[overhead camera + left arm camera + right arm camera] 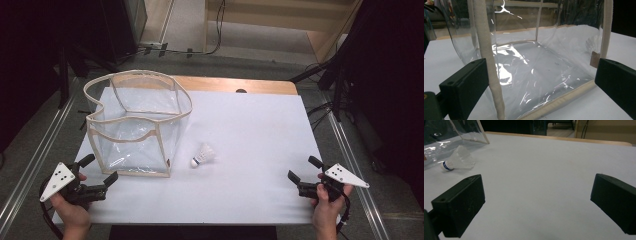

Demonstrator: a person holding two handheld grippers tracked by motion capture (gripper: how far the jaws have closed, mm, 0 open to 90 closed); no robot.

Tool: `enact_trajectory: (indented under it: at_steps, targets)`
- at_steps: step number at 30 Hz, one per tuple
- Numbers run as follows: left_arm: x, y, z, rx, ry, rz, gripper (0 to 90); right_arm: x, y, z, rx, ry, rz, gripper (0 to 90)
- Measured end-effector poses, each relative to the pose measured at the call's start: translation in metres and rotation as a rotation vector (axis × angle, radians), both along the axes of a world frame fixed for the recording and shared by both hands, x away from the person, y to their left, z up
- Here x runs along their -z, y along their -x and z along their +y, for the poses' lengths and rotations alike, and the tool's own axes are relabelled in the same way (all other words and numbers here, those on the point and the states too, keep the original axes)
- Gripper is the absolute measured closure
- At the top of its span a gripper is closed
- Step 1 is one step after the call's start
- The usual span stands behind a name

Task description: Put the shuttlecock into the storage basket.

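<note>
Both grippers, left (101, 170) and right (301, 169), gape empty at the lower corners, so the shuttlecock (202, 155) at centre probably awaits a right-hand grasp toward the bag (135, 122).

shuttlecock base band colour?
Blue band on the white cork of the shuttlecock; clearest in the right gripper view.

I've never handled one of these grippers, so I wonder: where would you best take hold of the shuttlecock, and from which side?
Probably at the narrow neck just behind its cork: the shuttlecock lies on its side, cork toward the person. The open right gripper could come from the right with jaws straddling it crosswise; the feather skirt looks too flimsy to squeeze.
</note>
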State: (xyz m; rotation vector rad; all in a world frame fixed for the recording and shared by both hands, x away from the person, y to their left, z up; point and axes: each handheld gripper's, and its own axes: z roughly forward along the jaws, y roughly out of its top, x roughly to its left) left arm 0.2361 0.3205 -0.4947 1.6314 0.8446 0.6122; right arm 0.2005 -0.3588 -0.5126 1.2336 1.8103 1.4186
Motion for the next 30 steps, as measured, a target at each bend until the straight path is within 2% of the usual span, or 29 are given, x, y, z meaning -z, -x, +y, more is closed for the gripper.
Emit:
enact_trajectory:
  at_steps: [10, 14, 18, 24, 25, 30]
  targets:
    - [0.0, 0.0, 0.0, 0.0, 0.002, 0.0, 0.0, -0.004, -0.002, 0.008, -0.023, 0.017, 0.004, 0.0]
    - [0.0, 0.0, 0.0, 0.001, -0.001, 0.001, 0.0, -0.006, -0.003, 0.013, -0.034, 0.041, 0.003, 0.0]
    - [0.0, 0.0, 0.0, 0.0, -0.002, 0.001, 0.0, -0.01, -0.004, 0.023, -0.057, 0.047, -0.002, 0.0]
    - [0.0, 0.001, -0.001, -0.007, -0.005, -0.002, 0.0, -0.016, -0.009, 0.036, -0.081, 0.047, 0.02, 0.0]
    - [0.0, 0.001, 0.0, -0.006, -0.004, -0.003, 0.0, -0.021, -0.013, 0.041, -0.097, 0.057, 0.039, 0.0]
    - [0.0, 0.001, -0.001, -0.006, -0.005, -0.002, 0.0, -0.031, -0.021, 0.055, -0.131, 0.095, 0.045, 0.0]
